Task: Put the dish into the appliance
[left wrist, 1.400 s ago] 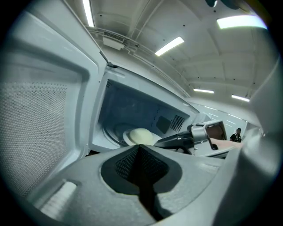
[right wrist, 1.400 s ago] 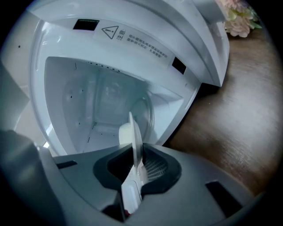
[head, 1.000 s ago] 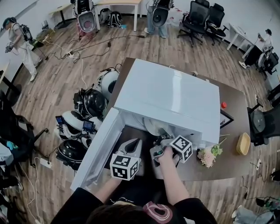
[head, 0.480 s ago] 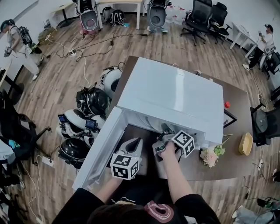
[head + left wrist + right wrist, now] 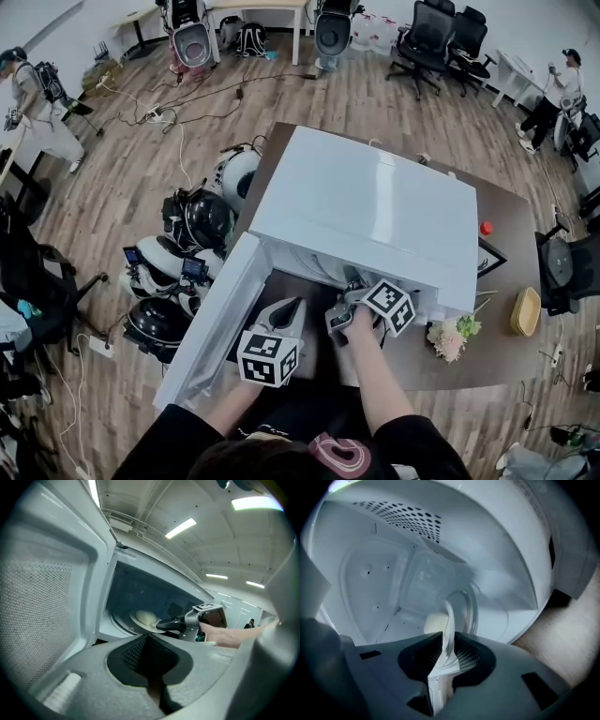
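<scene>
Deeper inside the appliance (image 5: 366,202) now, the right gripper (image 5: 446,656) pinches the dish (image 5: 451,620) by its rim (to carry it in); the left gripper (image 5: 152,677) waits closed, empty.

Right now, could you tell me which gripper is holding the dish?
The right gripper, reaching into the microwave with its jaws shut on the rim of the dish. The left gripper sits outside by the open door, shut and empty.

The microwave (image 5: 366,202) is glossy white, with dark vent holes dotting its cavity wall. The dish (image 5: 449,620) is white. The left hand-held gripper (image 5: 291,306) and right hand-held gripper (image 5: 352,281) are grey, with black-and-white square-marker cubes. The tabletop (image 5: 511,234) is brown.
</scene>
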